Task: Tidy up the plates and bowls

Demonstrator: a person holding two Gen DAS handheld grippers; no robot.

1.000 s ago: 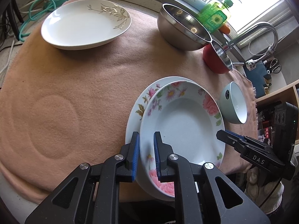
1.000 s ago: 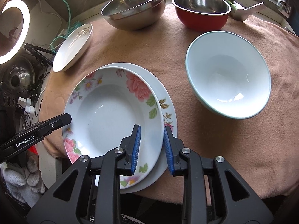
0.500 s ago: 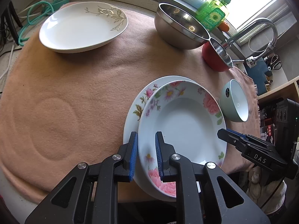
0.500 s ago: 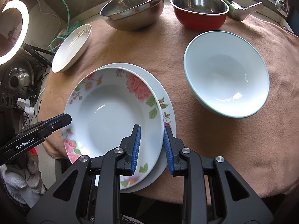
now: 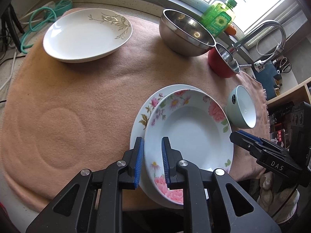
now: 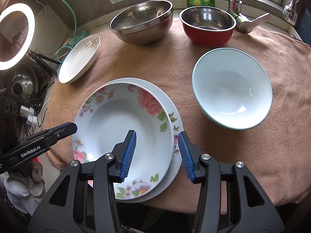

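A deep floral plate (image 5: 189,134) (image 6: 124,128) rests on a flatter floral plate (image 5: 144,116) (image 6: 171,104) at the near edge of the pink cloth. My left gripper (image 5: 152,161) has its jaws narrowly apart astride the deep plate's left rim, and it also shows in the right wrist view (image 6: 64,129). My right gripper (image 6: 157,153) is open, its jaws either side of the plates' right rim; it also shows in the left wrist view (image 5: 245,139). A pale green bowl (image 6: 231,87) (image 5: 243,106) sits to the right.
A white plate with a gold leaf pattern (image 5: 87,35) (image 6: 80,66) lies far left. A steel bowl (image 5: 184,33) (image 6: 141,23) and a red bowl (image 5: 223,62) (image 6: 208,27) stand at the back by a green soap bottle (image 5: 219,19) and tap (image 5: 272,31). A ring light (image 6: 17,35) stands left.
My right gripper's jaws have opened wide off the plate rim. My left gripper's jaws have parted slightly. Both cameras have drawn back a little.
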